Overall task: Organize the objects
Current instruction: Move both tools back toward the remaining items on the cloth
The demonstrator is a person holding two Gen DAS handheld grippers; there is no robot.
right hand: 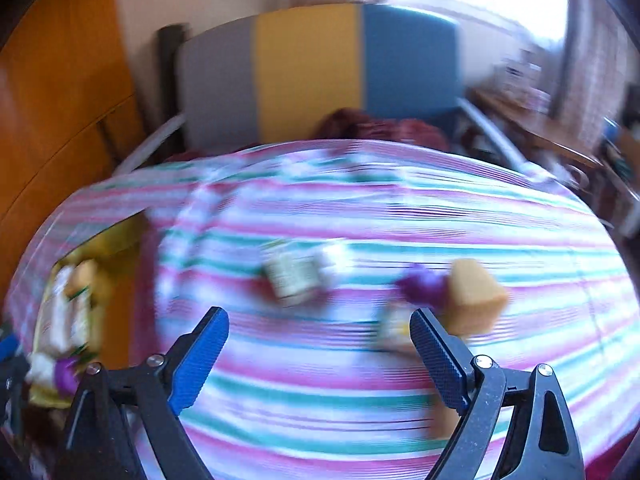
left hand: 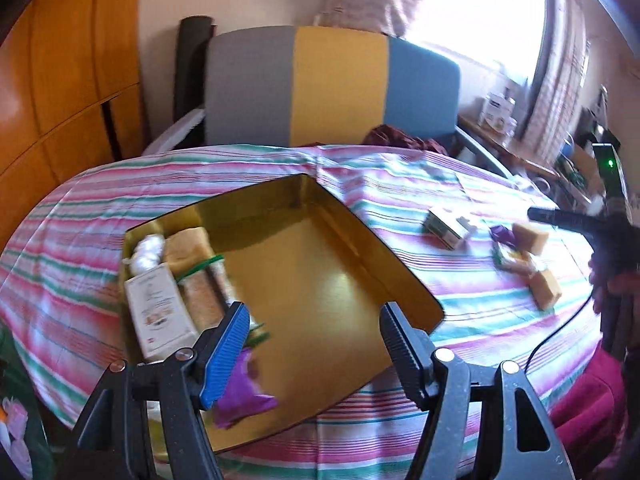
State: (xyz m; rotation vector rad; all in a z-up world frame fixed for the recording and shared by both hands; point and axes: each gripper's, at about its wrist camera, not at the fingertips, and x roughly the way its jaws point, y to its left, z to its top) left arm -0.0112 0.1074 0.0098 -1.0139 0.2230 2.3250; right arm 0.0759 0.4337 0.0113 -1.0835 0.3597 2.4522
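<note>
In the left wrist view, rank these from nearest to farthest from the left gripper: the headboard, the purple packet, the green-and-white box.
From the left gripper:
1. Purple packet, inside the tin's near corner, by the left finger.
2. Green-and-white box, on the striped cloth, ahead right.
3. Headboard, at the far end.

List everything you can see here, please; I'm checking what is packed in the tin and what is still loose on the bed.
tin: one, gold inside, left on the striped cover
white box: one, in the tin's left end
tan soap bars: several, in the tin beside it
purple sachet: one, tin's near corner
green-white carton: one, loose on the cover
yellow blocks: two, loose, far right
chair: grey, yellow, blue, behind
left gripper: open, over the tin
right gripper: open, empty
</note>
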